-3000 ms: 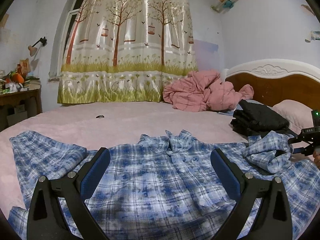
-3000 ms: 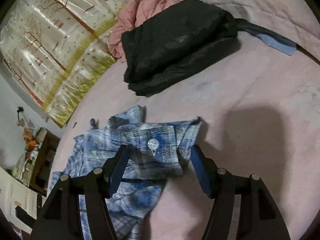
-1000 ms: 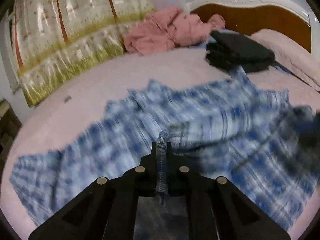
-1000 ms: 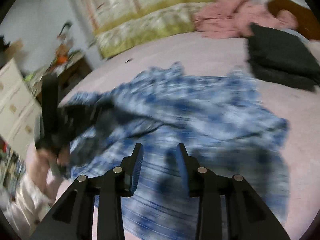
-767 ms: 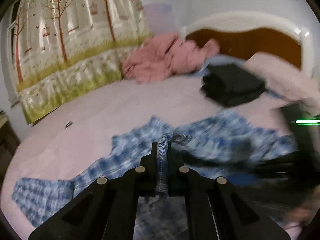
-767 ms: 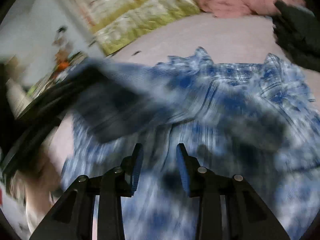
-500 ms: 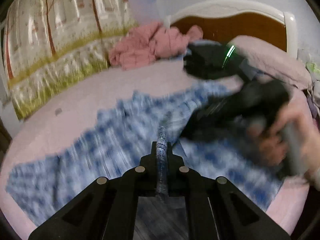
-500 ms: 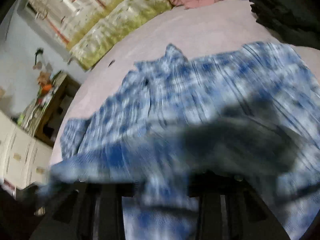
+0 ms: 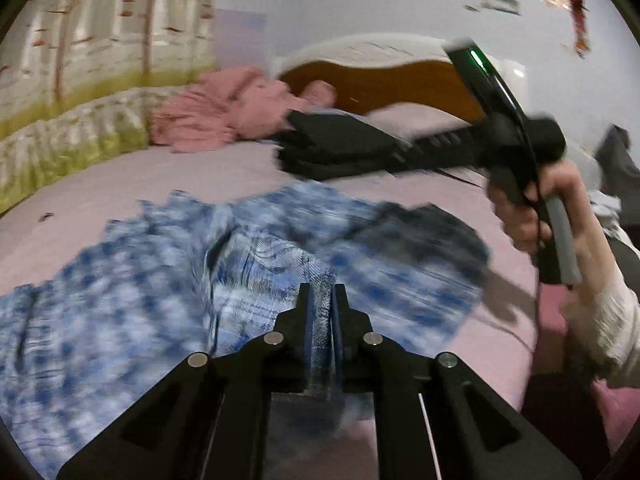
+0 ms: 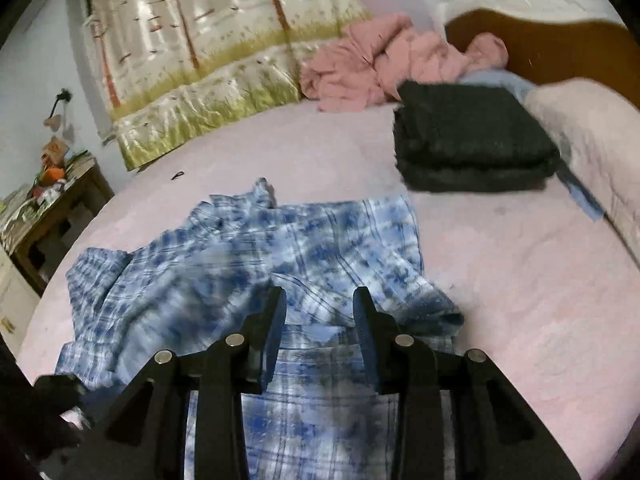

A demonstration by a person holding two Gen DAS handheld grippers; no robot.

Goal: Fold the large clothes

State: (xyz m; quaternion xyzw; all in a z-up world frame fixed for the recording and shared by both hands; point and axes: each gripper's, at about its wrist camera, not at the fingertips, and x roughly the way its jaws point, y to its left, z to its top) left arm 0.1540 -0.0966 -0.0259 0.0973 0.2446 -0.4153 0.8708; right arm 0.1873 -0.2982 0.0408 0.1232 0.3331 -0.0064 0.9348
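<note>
A blue plaid shirt (image 9: 160, 280) lies spread on the pink bed, blurred by motion. My left gripper (image 9: 320, 292) pinches a fold of its fabric between the pads, and its jaws are opening slightly. My right gripper (image 10: 318, 304) stands open over the shirt (image 10: 312, 248) with nothing between its fingers. In the left wrist view the right gripper's body (image 9: 516, 140) hovers at the right, held by a hand (image 9: 532, 208), beyond the shirt's right edge.
A folded black garment (image 10: 472, 144) sits near a pillow (image 10: 592, 128) and the wooden headboard (image 9: 380, 80). A crumpled pink blanket (image 10: 380, 64) lies by the curtain. A cluttered side table (image 10: 52, 208) stands left of the bed (image 10: 520, 280).
My left gripper has swung rightward, still pinching the shirt fabric. The right gripper has crossed in front of it, lifted off the shirt, and now faces the headboard end.
</note>
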